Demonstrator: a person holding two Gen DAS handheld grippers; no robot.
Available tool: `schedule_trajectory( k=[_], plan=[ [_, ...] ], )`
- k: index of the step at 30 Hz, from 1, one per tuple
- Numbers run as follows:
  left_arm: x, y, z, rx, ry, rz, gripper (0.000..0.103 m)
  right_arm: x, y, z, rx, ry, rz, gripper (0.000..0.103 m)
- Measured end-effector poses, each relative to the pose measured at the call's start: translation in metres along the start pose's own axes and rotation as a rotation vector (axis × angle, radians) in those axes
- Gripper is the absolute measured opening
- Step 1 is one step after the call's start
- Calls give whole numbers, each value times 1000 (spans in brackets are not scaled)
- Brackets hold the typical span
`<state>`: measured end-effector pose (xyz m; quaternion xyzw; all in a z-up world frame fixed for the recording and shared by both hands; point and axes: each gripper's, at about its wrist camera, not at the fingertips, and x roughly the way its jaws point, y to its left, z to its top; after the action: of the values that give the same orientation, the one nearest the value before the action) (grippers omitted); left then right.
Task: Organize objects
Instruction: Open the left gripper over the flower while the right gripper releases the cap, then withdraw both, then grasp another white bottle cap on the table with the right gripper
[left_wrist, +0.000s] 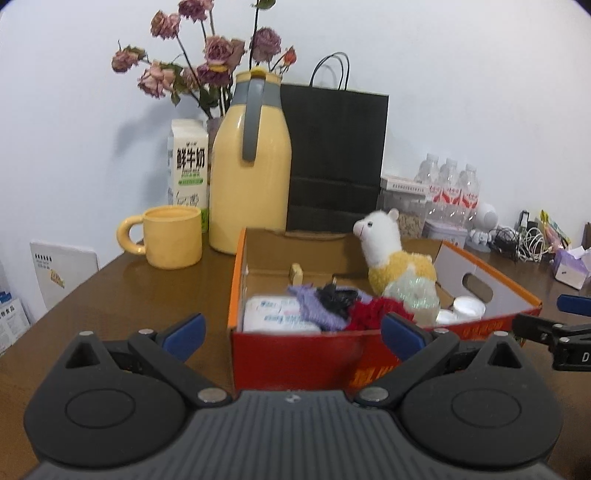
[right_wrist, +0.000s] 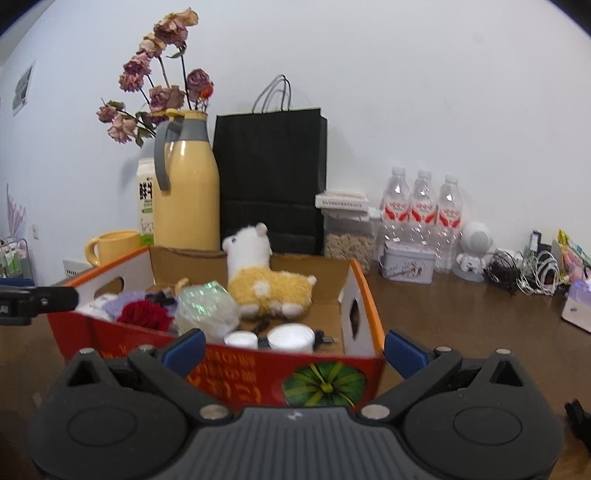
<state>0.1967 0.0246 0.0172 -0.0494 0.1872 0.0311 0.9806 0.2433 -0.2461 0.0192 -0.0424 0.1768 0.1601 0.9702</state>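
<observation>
The brown table (left_wrist: 155, 291) is filling both views. The red cardboard box (left_wrist: 295, 354) is sitting mid-frame, holding a plush alpaca (right_wrist: 266, 280); only the right view is showing the pumpkin print (right_wrist: 325, 380). Left gripper (left_wrist: 293, 332) and right gripper (right_wrist: 295, 349) are gaping wide, gripping nothing, low in frame.

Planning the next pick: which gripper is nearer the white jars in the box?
Right. The right gripper sits just outside the box wall directly in front of the white jars. The left gripper faces the box's other end, with the jars off to its right.
</observation>
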Motion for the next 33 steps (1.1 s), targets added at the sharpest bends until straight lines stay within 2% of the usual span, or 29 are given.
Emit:
schedule_trajectory(
  k=[8,12,14,16,20,22,25,33],
  plan=[
    [-1,12,-11,-33,59,14,103,6,-8,-16,-10,120,-38,102],
    [1,16,-13,-49,80,22,103,6,-5,-19,-16,140,-15,91],
    [1,16,-13,-50,85,22,103,10,-3,-21,-25,162,-2,82],
    [1,16,-13,-47,87,19,103,15,-1,-23,-28,193,11,63],
    [2,13,-14,-38,95,12,103,23,1,-26,-15,246,45,51],
    [2,13,-15,-35,101,11,103,26,1,-27,-4,271,70,39],
    [3,12,-15,-31,108,13,103,28,1,-27,7,277,88,27],
    [6,8,-18,-11,125,16,103,26,3,-27,-13,260,81,27]
  ],
)
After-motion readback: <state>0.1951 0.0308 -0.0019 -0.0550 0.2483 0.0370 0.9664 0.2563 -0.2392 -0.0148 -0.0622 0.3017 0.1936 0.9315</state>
